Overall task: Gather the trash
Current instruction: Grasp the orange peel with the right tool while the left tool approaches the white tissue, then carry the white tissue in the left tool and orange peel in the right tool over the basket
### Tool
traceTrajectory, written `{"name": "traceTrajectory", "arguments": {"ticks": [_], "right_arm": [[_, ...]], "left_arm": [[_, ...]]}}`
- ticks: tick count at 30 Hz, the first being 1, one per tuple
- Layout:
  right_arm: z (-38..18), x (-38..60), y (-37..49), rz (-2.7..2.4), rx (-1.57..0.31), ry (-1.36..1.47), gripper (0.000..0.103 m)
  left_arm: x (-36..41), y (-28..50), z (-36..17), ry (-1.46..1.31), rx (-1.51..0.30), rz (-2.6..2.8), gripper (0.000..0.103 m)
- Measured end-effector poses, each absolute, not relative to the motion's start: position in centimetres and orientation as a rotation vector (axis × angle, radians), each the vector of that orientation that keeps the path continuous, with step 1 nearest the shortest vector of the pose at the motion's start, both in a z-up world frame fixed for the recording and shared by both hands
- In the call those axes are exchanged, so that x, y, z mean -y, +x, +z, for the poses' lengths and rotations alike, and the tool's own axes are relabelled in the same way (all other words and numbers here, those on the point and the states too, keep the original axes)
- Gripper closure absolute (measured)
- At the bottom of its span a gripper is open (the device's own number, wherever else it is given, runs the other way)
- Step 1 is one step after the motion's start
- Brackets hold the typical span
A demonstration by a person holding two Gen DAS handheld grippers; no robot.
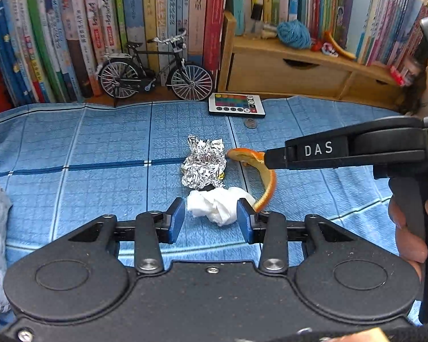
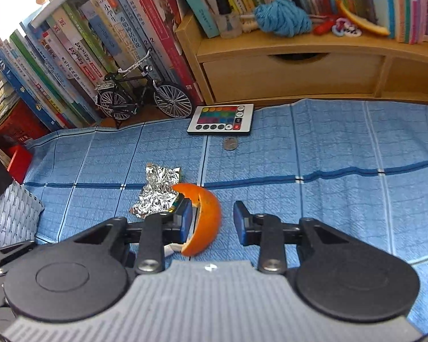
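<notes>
On the blue checked cloth (image 1: 71, 142) before the bookshelf, both claws stand open in the pickup step, the left gripper (image 1: 211, 219) straddling the crumpled tissue (image 1: 216, 206) at lower centre, the right gripper (image 2: 212, 222) around the orange peel (image 2: 207, 213); next, I judge, each must close.

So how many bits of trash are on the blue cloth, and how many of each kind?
Crumpled foil: 1
White tissue wad: 1
Orange peel: 1
Total: 3

The remote and the coin are on the cloth too, but they aren't trash.
</notes>
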State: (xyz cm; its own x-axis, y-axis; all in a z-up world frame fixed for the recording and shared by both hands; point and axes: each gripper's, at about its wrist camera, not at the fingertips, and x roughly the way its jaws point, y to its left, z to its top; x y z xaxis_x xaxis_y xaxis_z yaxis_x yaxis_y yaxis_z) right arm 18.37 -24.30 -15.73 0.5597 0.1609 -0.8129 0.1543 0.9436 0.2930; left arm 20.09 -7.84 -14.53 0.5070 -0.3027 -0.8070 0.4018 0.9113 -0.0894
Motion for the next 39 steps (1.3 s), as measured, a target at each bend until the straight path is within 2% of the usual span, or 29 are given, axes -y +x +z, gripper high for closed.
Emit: {"name": "traceTrajectory", "arguments": {"ticks": [8, 12, 18, 21, 29, 39], "right_arm": [[-17.8, 24.5, 20.3, 0.071, -1.028, 0.373, 0.065], [-19.0, 24.7, 20.5, 0.099, -1.065, 0.418, 0.073], [-19.9, 25.4, 20.1, 0.101, -1.082, 0.508, 0.079], [-20.1, 25.3, 19.8, 0.13, -1.104, 0.538, 0.089], [-19.3, 25.1, 18.0, 0.136, -1.098, 0.587, 0.089], [-16.0, 24.9, 14.8, 0.098, -1.006, 0.707, 0.09]], "left_arm": [[9.7, 21.5, -17.0, 0.174, -0.96, -0.471, 0.065], [10.1, 21.9, -17.5, 0.172, -0.968, -0.497, 0.066], [9.8, 21.5, -17.2, 0.165, -0.972, -0.527, 0.073], [9.4, 20.8, -16.5, 0.166, -0.959, -0.522, 0.075], [7.2, 18.9, -13.5, 0.141, -0.924, -0.467, 0.076], [4.0, 16.1, -7.7, 0.148, -0.887, -0.372, 0.076]]}}
